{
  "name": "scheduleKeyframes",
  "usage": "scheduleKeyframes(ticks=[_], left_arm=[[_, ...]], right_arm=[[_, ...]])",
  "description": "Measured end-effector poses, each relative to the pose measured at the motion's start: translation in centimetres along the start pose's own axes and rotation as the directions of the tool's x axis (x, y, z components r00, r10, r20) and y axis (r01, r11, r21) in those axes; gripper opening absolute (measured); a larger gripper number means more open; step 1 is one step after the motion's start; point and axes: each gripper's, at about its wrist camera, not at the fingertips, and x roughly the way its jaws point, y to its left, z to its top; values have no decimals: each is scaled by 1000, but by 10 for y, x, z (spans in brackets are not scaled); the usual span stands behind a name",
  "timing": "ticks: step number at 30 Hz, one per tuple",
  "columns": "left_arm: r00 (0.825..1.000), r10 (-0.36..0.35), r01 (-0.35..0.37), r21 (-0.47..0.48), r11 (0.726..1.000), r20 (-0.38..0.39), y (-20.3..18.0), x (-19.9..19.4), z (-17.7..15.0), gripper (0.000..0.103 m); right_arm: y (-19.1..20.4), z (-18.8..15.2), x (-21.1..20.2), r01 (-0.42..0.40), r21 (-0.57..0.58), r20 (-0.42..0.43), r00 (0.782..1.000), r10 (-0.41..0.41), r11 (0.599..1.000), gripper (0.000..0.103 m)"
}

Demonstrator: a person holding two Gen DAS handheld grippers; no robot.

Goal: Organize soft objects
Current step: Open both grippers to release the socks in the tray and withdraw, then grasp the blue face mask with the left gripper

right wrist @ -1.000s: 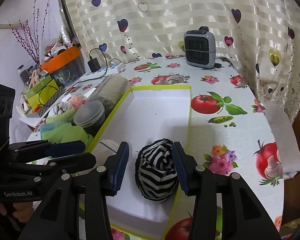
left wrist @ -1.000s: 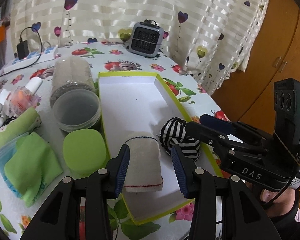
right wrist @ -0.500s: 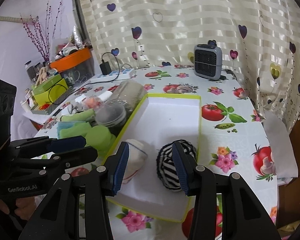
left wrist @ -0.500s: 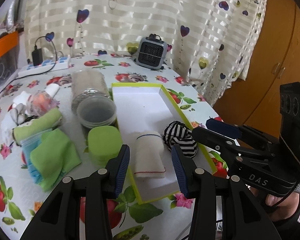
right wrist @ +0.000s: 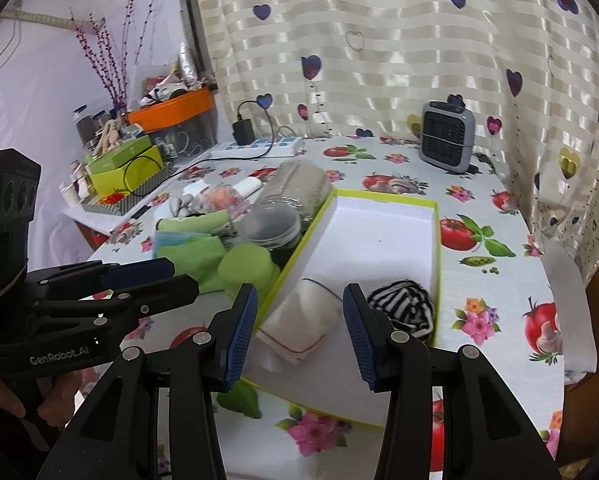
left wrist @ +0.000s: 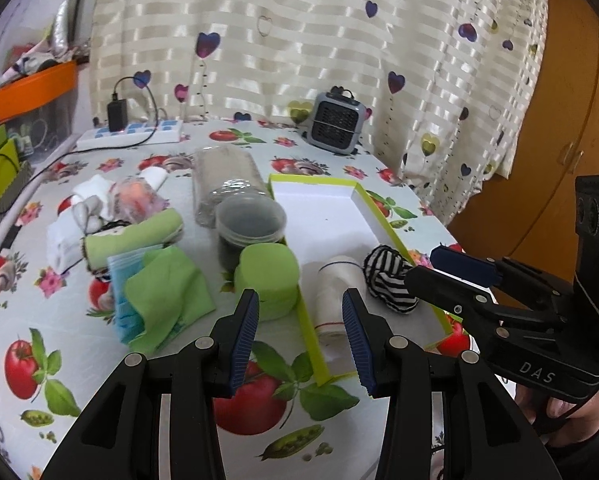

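Note:
A white box with a lime rim (left wrist: pixel 373 218) (right wrist: pixel 438 236) lies on the table. In its near end lie a rolled white cloth with a red edge (left wrist: pixel 331 292) (right wrist: pixel 301 322) and a black-and-white striped bundle (left wrist: pixel 391 276) (right wrist: pixel 405 304). My left gripper (left wrist: pixel 301 332) is open and empty, above the near table edge short of the box. My right gripper (right wrist: pixel 299 330) is open and empty, above the box's near end. Left of the box lie a green folded cloth (left wrist: pixel 163 296), a green roll (left wrist: pixel 133 236) and a round green pad (left wrist: pixel 267 280).
A clear lidded tub (left wrist: pixel 249 224) and a wrapped grey roll (left wrist: pixel 223 176) stand beside the box. White socks and a bag with something orange (left wrist: pixel 135 196) lie further left. A small grey heater (left wrist: pixel 335 124) and a power strip (left wrist: pixel 131 136) sit at the back by the curtain.
Both grippers have pulled back and up from the box, open and empty. The white roll and the striped bundle stay lying in the box.

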Motion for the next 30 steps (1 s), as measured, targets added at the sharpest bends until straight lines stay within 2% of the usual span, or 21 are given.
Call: scheduleKeyframes(ticks=[10,22,26,30], left_arm=[[998,58,-58,-37,998,5,20,-12,-6,42],[996,84,-85,-67,994,-12,39,-16,-16,42],[993,115,-116,-83,990,-14,46,-17,-17,42],[984,175,-176,-92,980,-20,52,-18,-18,42]], right_arm=[[24,0,4,-34,-44,-14,999,33,998,46],[45,-1,10,-69,-86,-34,997,67,994,46],[51,-1,12,-77,-96,-39,996,74,992,46],[55,-1,15,-87,-104,-45,996,82,991,46]])
